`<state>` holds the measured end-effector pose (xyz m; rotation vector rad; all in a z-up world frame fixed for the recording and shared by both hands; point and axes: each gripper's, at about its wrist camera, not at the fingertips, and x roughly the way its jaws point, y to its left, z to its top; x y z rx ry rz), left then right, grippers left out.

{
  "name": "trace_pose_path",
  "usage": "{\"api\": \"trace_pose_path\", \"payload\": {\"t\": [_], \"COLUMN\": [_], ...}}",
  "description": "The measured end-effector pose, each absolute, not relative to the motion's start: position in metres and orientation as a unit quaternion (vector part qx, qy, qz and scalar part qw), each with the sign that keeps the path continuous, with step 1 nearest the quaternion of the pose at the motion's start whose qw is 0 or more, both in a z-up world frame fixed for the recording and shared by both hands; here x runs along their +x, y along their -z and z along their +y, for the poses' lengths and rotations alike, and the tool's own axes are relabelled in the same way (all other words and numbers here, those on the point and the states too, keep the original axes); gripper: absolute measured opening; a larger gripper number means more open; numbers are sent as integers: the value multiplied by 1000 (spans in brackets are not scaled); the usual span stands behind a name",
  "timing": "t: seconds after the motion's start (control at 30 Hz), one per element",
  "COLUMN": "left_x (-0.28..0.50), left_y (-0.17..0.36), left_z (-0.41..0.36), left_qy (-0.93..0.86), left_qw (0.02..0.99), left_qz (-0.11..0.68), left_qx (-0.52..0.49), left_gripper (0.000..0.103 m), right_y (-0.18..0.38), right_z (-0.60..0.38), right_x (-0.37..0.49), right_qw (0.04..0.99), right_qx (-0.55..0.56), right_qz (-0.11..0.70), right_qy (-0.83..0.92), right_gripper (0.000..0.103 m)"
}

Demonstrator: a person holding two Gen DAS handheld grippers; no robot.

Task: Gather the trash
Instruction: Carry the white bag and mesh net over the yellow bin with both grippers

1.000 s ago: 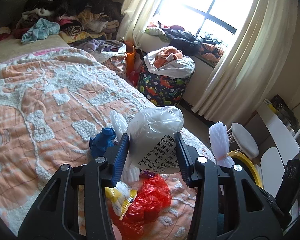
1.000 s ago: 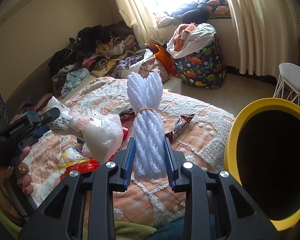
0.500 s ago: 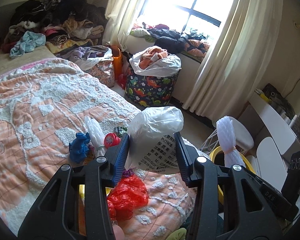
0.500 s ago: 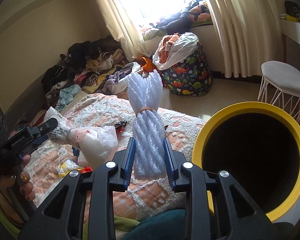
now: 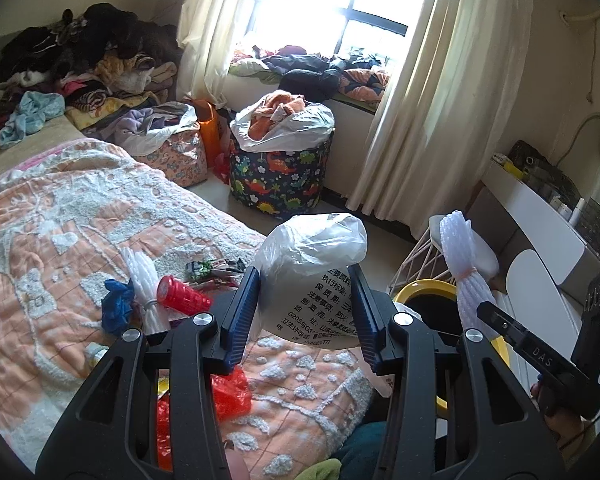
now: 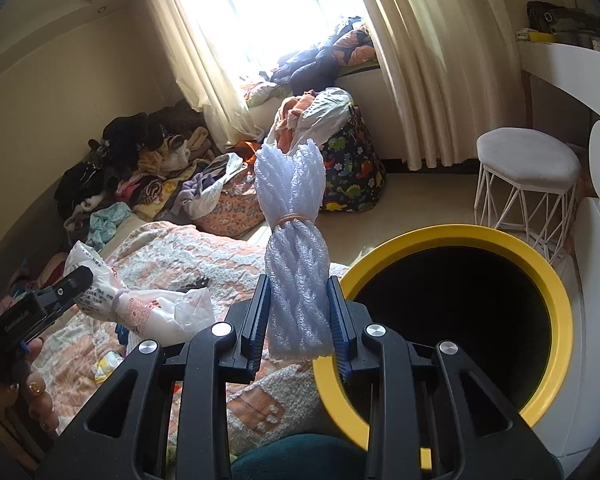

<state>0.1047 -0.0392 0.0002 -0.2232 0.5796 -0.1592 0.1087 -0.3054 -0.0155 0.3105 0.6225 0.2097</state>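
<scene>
My left gripper (image 5: 306, 312) is shut on a crumpled white plastic bag (image 5: 312, 268) with printed text, held above the bed's corner; the bag also shows in the right wrist view (image 6: 140, 308). My right gripper (image 6: 298, 316) is shut on a bundle of white foam netting (image 6: 294, 256) tied with a rubber band, just left of the yellow-rimmed bin (image 6: 452, 236). The bundle (image 5: 462, 272) and the bin (image 5: 424, 288) show in the left wrist view too. Loose trash lies on the bed: a red cup (image 5: 180, 294), a blue wad (image 5: 116, 308), another foam bundle (image 5: 146, 280), red plastic (image 5: 228, 394).
The bed has an orange and white blanket (image 5: 60, 220). A dinosaur-print hamper (image 5: 280, 176) full of clothes stands by the window. A white wire stool (image 6: 528, 176) stands behind the bin. A white desk (image 5: 540, 216) is at the right. Clothes are piled in the far corner (image 5: 80, 64).
Both grippers have moved right, away from the bed, with their loads still held. The yellow bin has come closer and now sits right beside the foam bundle.
</scene>
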Motion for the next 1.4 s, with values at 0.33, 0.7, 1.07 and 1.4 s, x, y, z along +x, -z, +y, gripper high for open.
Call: {"api": "trace_pose_path", "payload": {"t": [0.33,0.7,1.07,1.4], "left_x": [108,118,133,146], "left_y": [4,15,36,58], "left_z": [-84,-125,-159,-182], "left_qy": [113,137,158,174], "left_qw": [947,945,937,928], "left_qz": [290,295,311,330], "left_qx": [-82,-47,-21,-9], "left_gripper": [37,37,37,37], "right_y": [20,33,51,65], "right_z": [-338,-374,-397,-413], "right_x": [113,117,122,126], "right_qw": [932,923,910,901], "right_qx": [184,214,236,237], "right_qz": [307,319,342,362], "right_qy": [-65,-28,3,28], "right_gripper": [27,27,27,28]}}
